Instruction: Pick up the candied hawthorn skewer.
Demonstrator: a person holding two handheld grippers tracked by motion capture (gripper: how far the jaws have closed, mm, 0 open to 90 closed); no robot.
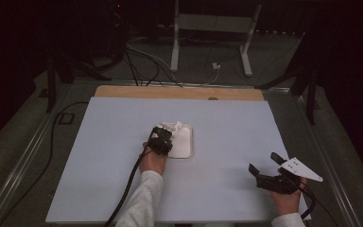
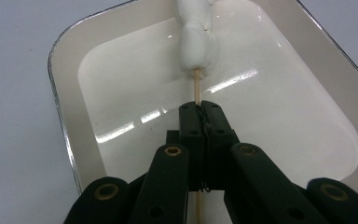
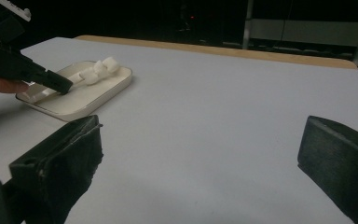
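A shallow white tray [image 1: 185, 147] [image 2: 102, 60] [image 3: 116, 84] sits near the middle of the pale blue table. My left gripper [image 1: 161, 137] [image 2: 200, 108] [image 3: 65, 87] is over the tray, shut on a thin wooden skewer [image 2: 196, 87]. White marshmallows [image 2: 196, 44] [image 1: 176, 126] [image 3: 95, 71] are threaded on the skewer and lie toward the tray's far end. My right gripper [image 1: 263, 164] [image 3: 200, 144] stands open above the table's near right part, nothing between its fingers.
The pale blue sheet [image 1: 227, 127] covers a wooden table whose bare far edge [image 1: 179, 92] shows. Beyond it on the floor are cables [image 1: 142, 61] and a white stand's legs [image 1: 246, 52]. Open table surface lies between the tray and my right gripper.
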